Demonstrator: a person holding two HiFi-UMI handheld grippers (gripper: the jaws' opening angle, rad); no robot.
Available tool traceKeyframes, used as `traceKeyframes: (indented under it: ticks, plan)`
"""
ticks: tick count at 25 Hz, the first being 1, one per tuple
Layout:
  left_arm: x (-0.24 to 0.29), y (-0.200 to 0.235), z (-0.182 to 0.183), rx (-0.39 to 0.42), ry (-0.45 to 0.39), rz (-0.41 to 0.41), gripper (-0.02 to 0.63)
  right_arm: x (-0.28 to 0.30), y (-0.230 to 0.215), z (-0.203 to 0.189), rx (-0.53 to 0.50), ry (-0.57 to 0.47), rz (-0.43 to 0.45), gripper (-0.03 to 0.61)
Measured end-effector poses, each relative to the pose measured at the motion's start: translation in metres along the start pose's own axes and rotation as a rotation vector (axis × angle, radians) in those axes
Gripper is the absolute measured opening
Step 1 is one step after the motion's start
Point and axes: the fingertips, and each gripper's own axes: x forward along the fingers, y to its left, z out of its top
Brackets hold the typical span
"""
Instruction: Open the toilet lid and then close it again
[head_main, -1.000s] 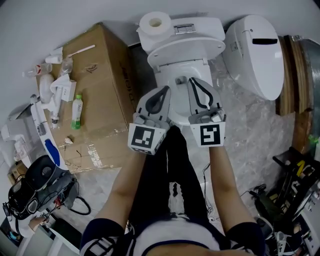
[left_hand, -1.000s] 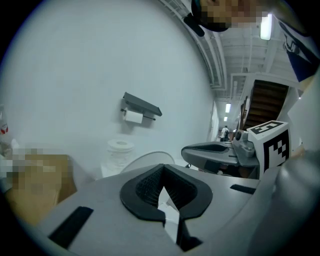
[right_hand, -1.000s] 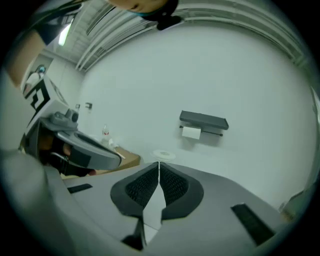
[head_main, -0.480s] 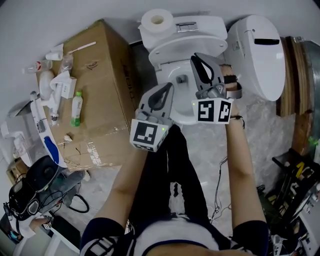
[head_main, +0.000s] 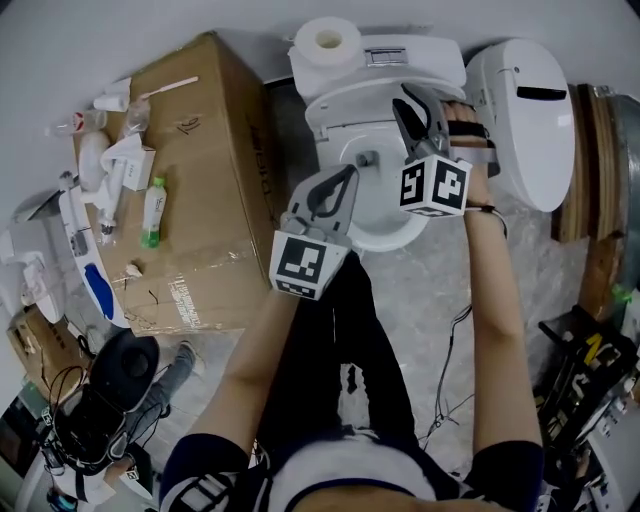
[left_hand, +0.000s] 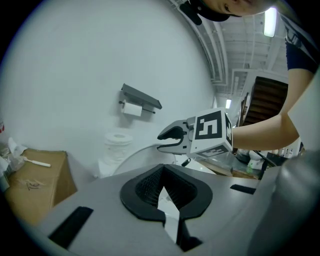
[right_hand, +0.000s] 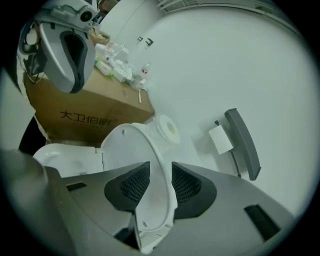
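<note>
Two tools at the toilet, lid standing open
Toilet lid (right_hand: 131, 150) is raised at 12 o'clock of the toilet bowl (head_main: 388, 228). Right tool (head_main: 412, 105) has just been spreading and straddles the lid's 3 o'clock rim, apparently not yet squeezing it. Left tool (head_main: 340, 185) is pressed together, empty, at 6 o'clock. For closing, I'd pinch the rim squarely and lower it slowly

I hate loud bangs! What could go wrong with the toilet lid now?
The right tongs have just been opening, with the raised toilet lid between them but seemingly not pinched: it could slip and slam down.
The toilet paper roll stands on the tank just behind the lid; pushing the lid back might knock it off.
</note>
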Motion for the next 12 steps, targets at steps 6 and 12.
traceKeyframes:
  ticks: [6,12]
  plan:
    - [0.003,0.001,-0.004,0.008,0.022,-0.001,0.006,0.022,-0.006,-0.014,-0.076,0.092,0.075,0.098]
    - [0.005,0.004,-0.009,0.012,0.040,-0.003,0.006,0.035,-0.004,-0.021,-0.105,0.148,0.088,0.091]
